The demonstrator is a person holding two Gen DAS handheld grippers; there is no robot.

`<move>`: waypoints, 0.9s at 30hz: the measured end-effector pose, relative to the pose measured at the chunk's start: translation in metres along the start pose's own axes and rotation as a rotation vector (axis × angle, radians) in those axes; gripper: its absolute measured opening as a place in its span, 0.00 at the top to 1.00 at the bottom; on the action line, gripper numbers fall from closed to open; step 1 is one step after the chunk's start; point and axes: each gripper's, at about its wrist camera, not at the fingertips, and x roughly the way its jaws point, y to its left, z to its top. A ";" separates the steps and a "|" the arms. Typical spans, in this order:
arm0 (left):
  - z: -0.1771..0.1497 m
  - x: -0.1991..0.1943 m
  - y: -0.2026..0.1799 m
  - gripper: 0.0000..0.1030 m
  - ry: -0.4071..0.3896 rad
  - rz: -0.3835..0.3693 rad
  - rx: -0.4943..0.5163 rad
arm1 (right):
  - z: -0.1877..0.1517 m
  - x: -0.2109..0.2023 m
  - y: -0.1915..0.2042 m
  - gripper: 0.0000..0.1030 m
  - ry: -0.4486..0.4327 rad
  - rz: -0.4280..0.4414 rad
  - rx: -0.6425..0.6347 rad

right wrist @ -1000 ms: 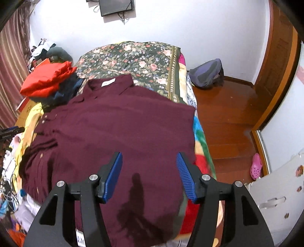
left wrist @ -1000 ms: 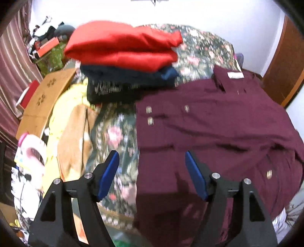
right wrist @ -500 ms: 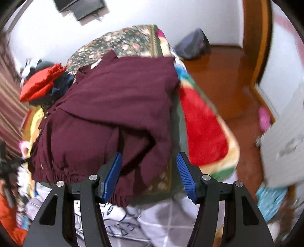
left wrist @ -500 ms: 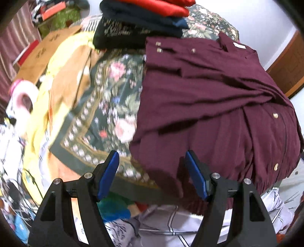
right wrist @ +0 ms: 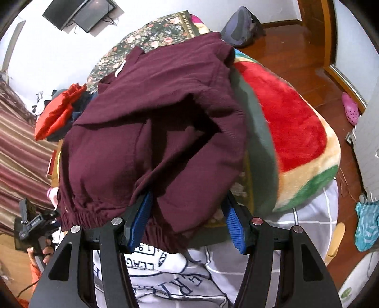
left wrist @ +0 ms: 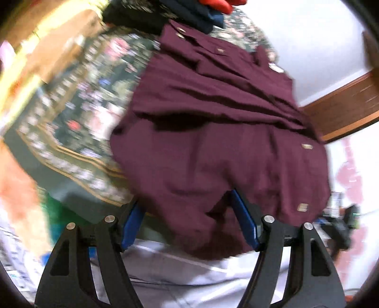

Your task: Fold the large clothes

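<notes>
Left wrist view: heavy motion blur smears the floral bedspread (left wrist: 78,99). The stack of folded clothes (left wrist: 189,16) is cut off by the top edge. The maroon shirt (left wrist: 220,132) hem covers both blue jaw tips. Right wrist view: same hem hides the jaw tips; contact cannot be determined.

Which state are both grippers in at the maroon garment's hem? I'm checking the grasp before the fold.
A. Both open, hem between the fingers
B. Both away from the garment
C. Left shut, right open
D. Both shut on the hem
A: the left gripper and right gripper both stand wide open, with the maroon garment hem lying between their blue pads.
</notes>
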 end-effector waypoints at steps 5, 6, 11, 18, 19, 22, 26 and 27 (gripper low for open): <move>0.001 -0.006 -0.024 0.57 -0.039 0.070 0.080 | -0.001 -0.010 0.013 0.69 -0.045 -0.006 -0.064; 0.003 -0.010 -0.030 0.67 -0.055 0.095 0.107 | 0.000 -0.012 0.016 0.73 -0.062 0.001 -0.075; 0.017 -0.042 -0.057 0.90 -0.136 0.062 0.203 | 0.021 -0.033 0.041 0.88 -0.117 0.079 -0.149; 0.065 -0.092 -0.107 0.94 -0.293 -0.076 0.278 | 0.088 -0.052 0.075 0.91 -0.210 0.164 -0.223; 0.077 -0.096 -0.114 0.94 -0.312 -0.089 0.287 | 0.102 -0.053 0.082 0.91 -0.229 0.161 -0.240; 0.111 -0.096 -0.127 0.94 -0.353 -0.101 0.302 | 0.138 -0.048 0.096 0.91 -0.286 0.147 -0.272; 0.164 -0.082 -0.127 0.94 -0.407 -0.090 0.264 | 0.175 -0.035 0.095 0.91 -0.347 0.121 -0.239; 0.178 -0.074 -0.124 0.94 -0.413 -0.081 0.241 | 0.180 -0.033 0.092 0.91 -0.351 0.116 -0.224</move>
